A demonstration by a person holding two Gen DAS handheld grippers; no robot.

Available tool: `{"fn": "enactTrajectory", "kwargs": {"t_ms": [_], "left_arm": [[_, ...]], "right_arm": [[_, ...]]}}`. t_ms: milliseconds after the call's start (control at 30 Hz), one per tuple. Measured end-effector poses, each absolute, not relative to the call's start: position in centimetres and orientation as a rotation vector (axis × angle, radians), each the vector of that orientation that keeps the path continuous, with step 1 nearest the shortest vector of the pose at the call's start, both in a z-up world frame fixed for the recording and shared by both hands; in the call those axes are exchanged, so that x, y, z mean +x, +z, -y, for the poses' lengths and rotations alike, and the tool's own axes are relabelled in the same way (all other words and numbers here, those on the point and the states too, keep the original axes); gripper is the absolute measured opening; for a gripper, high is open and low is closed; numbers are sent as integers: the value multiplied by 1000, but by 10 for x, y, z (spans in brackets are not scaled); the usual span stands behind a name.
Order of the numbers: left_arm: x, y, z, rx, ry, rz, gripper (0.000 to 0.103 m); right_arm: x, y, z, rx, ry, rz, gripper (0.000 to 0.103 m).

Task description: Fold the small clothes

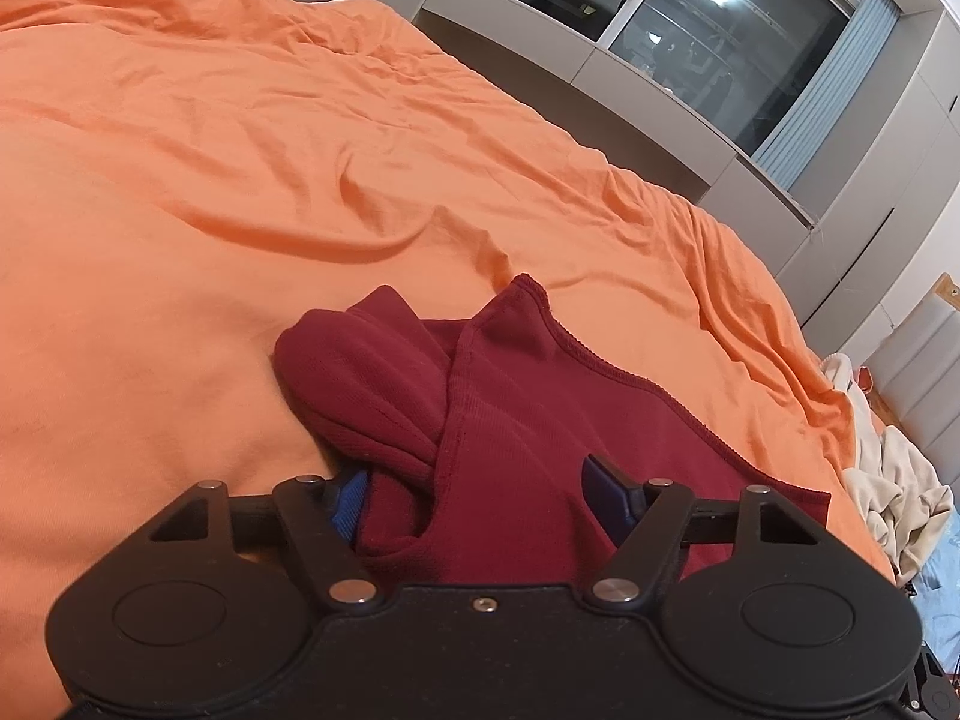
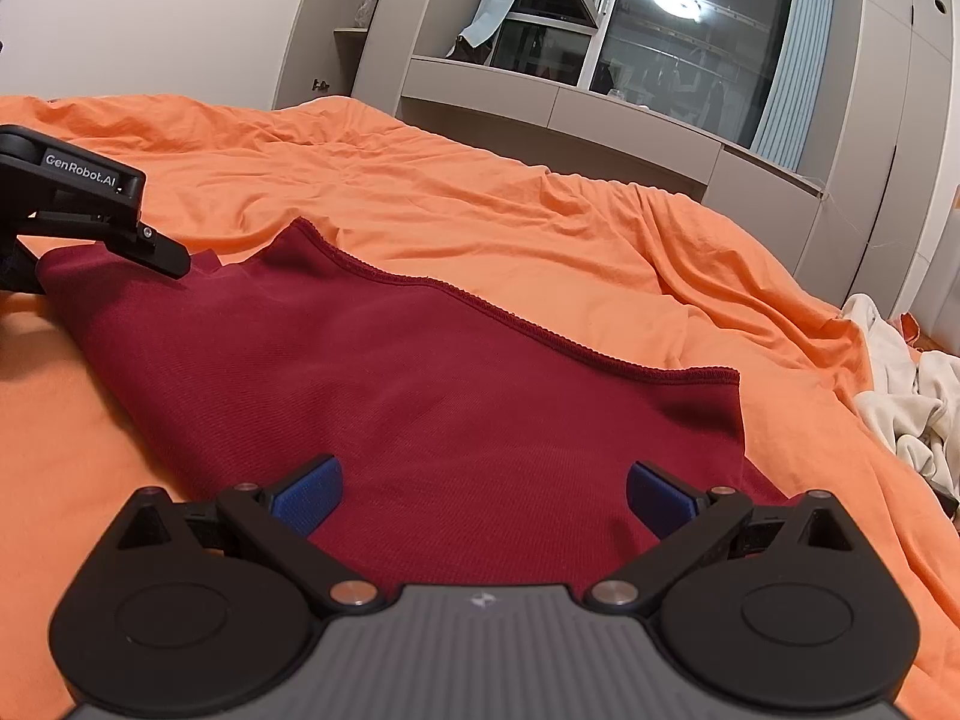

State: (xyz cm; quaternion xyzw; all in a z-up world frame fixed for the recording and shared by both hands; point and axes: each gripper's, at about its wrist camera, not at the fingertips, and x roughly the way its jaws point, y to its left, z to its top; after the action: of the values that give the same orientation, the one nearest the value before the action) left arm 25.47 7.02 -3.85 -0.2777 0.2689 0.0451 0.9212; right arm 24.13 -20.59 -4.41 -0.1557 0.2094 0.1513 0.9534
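A dark red ribbed garment (image 1: 540, 420) lies on the orange bedsheet (image 1: 240, 180). Its left part is folded over into a thick bunch. My left gripper (image 1: 477, 498) straddles that bunch with wide-set jaws, and both blue pads (image 1: 348, 504) press into the cloth that fills the gap. In the right wrist view the garment (image 2: 420, 396) spreads flat, its hemmed edge running along the far side. My right gripper (image 2: 483, 498) stands open low over the garment's near part, with flat cloth under its pads and nothing pinched. One of the left gripper's fingers (image 2: 162, 255) shows at the garment's far left corner.
A heap of cream clothes (image 2: 906, 396) lies at the bed's right edge (image 1: 894, 486). Wrinkled orange sheet stretches beyond the garment to the bed's far edge. Grey cabinets (image 2: 630, 114) and a dark window (image 2: 690, 42) stand behind the bed.
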Motion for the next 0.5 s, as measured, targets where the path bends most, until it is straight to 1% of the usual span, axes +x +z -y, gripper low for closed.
{"fn": "enactTrajectory", "kwargs": {"t_ms": [67,100,133,167,200,233,300,500], "left_arm": [[253,-38,-70,-568,96,-550,72],[253,-38,-70,-567,101,-549,69],[252,-38,-69,-566,109,-548,63],[252,-38,-69,-565,114,-549,59],[252,-39,-68,-565,113,-552,51],[253,-39,-67,-563,111,-554,46],[254,-39,-65,-557,102,-554,41],[262,-42,-74,-643,101,-552,40]], "right_arm": [[241,-44,206,-316,308,-426,103],[241,-44,206,-316,308,-426,103],[241,-44,206,-316,308,-425,103],[241,-44,206,-317,308,-425,103],[242,-44,206,-317,307,-426,103],[241,-44,206,-317,307,-426,103],[241,-44,206,-317,307,-426,103],[241,-45,206,-323,303,-420,103]]}}
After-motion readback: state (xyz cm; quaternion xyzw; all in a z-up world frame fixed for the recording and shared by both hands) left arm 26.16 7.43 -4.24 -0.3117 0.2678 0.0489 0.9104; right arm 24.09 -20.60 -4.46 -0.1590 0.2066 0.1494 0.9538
